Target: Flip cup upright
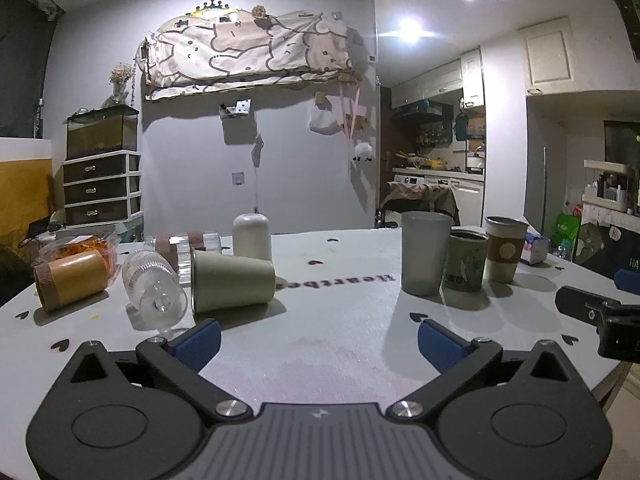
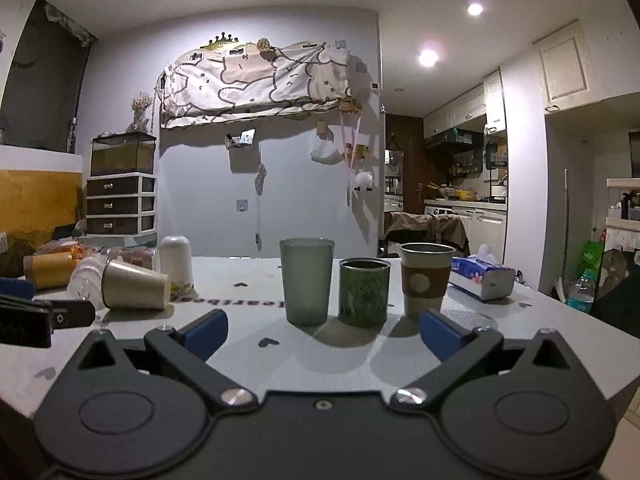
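The beige cup (image 1: 233, 286) is seen lying on its side on the white table (image 1: 328, 344), and this is judged to be the cup most readily turned upright, though others are toppled around it. Its long axis runs roughly across the left wrist view, with the metal-rimmed mouth turned to the left and the closed base to the right. From the left gripper (image 1: 318, 342) the cup lies ahead and somewhat to the left, near the left blue pad, but no contact is made. The jaws of the left gripper are spread wide and nothing is held between them. The right gripper (image 2: 324, 334) is likewise spread wide and empty; from it the same cup (image 2: 135, 289) is seen well off to the left, beyond the black tip of the other tool. The left gripper is therefore judged to be the nearer one. A clear ribbed glass (image 1: 154, 286) lies tipped just beside the cup's mouth, and an orange cup (image 1: 71, 280) lies further left. A white cup (image 1: 252, 237) stands mouth down behind. Three cups are already upright to the right: a frosted grey cup (image 1: 425, 252), a green tin (image 1: 466, 260) and a sleeved paper cup (image 1: 505, 249). A grasp across the cup's narrow width is judged to be needed, with care taken that the glass is not knocked.
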`<action>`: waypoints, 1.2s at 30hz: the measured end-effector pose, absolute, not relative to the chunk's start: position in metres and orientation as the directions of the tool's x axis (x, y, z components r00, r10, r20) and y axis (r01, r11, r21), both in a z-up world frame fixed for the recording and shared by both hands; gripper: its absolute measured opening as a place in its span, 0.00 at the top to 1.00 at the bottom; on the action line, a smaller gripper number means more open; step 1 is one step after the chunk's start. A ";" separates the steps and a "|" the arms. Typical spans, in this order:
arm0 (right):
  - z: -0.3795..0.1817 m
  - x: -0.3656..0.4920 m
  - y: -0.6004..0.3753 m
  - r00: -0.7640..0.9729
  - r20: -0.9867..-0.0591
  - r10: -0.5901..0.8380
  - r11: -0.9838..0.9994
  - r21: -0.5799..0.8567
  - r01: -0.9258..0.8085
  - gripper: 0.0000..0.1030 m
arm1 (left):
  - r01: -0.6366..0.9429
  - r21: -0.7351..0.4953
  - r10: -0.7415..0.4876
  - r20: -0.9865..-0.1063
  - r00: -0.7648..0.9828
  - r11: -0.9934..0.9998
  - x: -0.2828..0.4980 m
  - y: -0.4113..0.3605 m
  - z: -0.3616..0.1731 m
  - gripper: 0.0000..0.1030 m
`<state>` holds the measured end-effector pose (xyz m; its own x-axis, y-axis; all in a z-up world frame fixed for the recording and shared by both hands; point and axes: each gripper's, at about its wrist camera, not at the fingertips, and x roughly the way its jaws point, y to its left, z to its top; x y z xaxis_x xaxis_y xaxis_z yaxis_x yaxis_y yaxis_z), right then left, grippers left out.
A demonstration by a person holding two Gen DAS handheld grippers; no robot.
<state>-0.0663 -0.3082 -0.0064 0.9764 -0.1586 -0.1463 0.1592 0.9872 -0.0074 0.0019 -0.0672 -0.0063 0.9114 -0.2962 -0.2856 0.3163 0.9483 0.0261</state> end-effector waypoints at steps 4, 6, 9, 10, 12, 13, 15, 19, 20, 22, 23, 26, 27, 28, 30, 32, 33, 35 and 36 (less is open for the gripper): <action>-0.008 -0.069 -0.306 0.978 -0.140 -0.158 0.987 -0.013 0.157 0.00 | 0.318 0.043 -0.293 -0.289 0.912 0.947 0.001 -0.069 -0.008 0.00; -0.007 -0.070 -0.306 0.978 -0.136 -0.158 0.987 -0.014 0.158 0.00 | 0.318 0.042 -0.293 -0.288 0.912 0.947 0.001 -0.070 -0.008 0.00; -0.006 -0.070 -0.305 0.979 -0.129 -0.160 0.987 -0.018 0.159 0.00 | 0.315 0.041 -0.291 -0.286 0.913 0.948 0.001 -0.069 -0.009 0.00; -0.005 -0.070 -0.305 0.979 -0.129 -0.160 0.987 -0.020 0.158 0.00 | 0.314 0.041 -0.290 -0.286 0.913 0.948 0.002 -0.070 -0.009 0.00; -0.005 -0.070 -0.305 0.979 -0.129 -0.158 0.987 -0.020 0.156 0.00 | 0.313 0.040 -0.290 -0.286 0.913 0.949 0.002 -0.070 -0.009 0.00; -0.004 -0.071 -0.305 0.979 -0.127 -0.158 0.987 -0.021 0.157 0.00 | 0.313 0.040 -0.289 -0.285 0.914 0.949 0.002 -0.070 -0.009 0.00; -0.004 -0.071 -0.304 0.979 -0.127 -0.158 0.987 -0.022 0.157 0.00 | 0.313 0.038 -0.290 -0.285 0.914 0.949 0.002 -0.068 -0.007 0.00; -0.004 -0.071 -0.304 0.979 -0.128 -0.157 0.988 -0.022 0.156 0.00 | 0.311 0.037 -0.288 -0.284 0.915 0.950 0.002 -0.067 -0.006 0.00; -0.004 -0.071 -0.304 0.979 -0.128 -0.156 0.988 -0.022 0.155 0.00 | 0.311 0.036 -0.288 -0.283 0.915 0.950 0.002 -0.067 -0.006 0.00; -0.004 -0.071 -0.304 0.980 -0.126 -0.156 0.988 -0.024 0.154 0.00 | 0.311 0.035 -0.289 -0.283 0.914 0.950 0.002 -0.067 -0.006 0.00; -0.003 -0.071 -0.304 0.980 -0.125 -0.155 0.988 -0.025 0.153 0.00 | 0.312 0.036 -0.290 -0.285 0.914 0.949 0.002 -0.067 -0.006 0.00; -0.003 -0.071 -0.304 0.980 -0.125 -0.156 0.988 -0.024 0.154 0.00 | 0.312 0.037 -0.289 -0.284 0.914 0.949 0.002 -0.067 -0.006 0.00; -0.002 -0.071 -0.304 0.980 -0.124 -0.156 0.988 -0.024 0.154 0.00 | 0.312 0.037 -0.289 -0.284 0.914 0.949 0.002 -0.067 -0.006 0.00; -0.002 -0.071 -0.304 0.980 -0.124 -0.156 0.988 -0.024 0.154 0.00 | 0.311 0.037 -0.289 -0.284 0.914 0.950 0.002 -0.066 -0.006 0.00; -0.002 -0.071 -0.304 0.980 -0.125 -0.155 0.988 -0.025 0.153 0.00 | 0.309 0.035 -0.287 -0.283 0.915 0.950 0.002 -0.066 -0.006 0.00; -0.001 -0.072 -0.304 0.980 -0.124 -0.153 0.988 -0.025 0.151 0.00 | 0.309 0.034 -0.287 -0.283 0.915 0.951 0.002 -0.066 -0.006 0.00; 0.000 -0.072 -0.304 0.981 -0.123 -0.153 0.988 -0.027 0.151 0.00 | 0.309 0.034 -0.287 -0.282 0.916 0.951 0.002 -0.066 -0.005 0.00; 0.000 -0.072 -0.304 0.980 -0.124 -0.153 0.988 -0.027 0.151 0.00 | 0.309 0.032 -0.288 -0.278 0.916 0.951 0.002 -0.065 -0.005 0.00; 0.001 -0.072 -0.304 0.980 -0.124 -0.154 0.988 -0.027 0.152 0.00 | 0.309 0.032 -0.288 -0.279 0.916 0.951 0.002 -0.065 -0.005 0.00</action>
<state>-0.0725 -0.3042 0.0009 0.9803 -0.1538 -0.1235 0.1516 0.9881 -0.0269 0.0020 -0.0646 -0.0050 0.9160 -0.2882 -0.2792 0.3089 0.9506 0.0323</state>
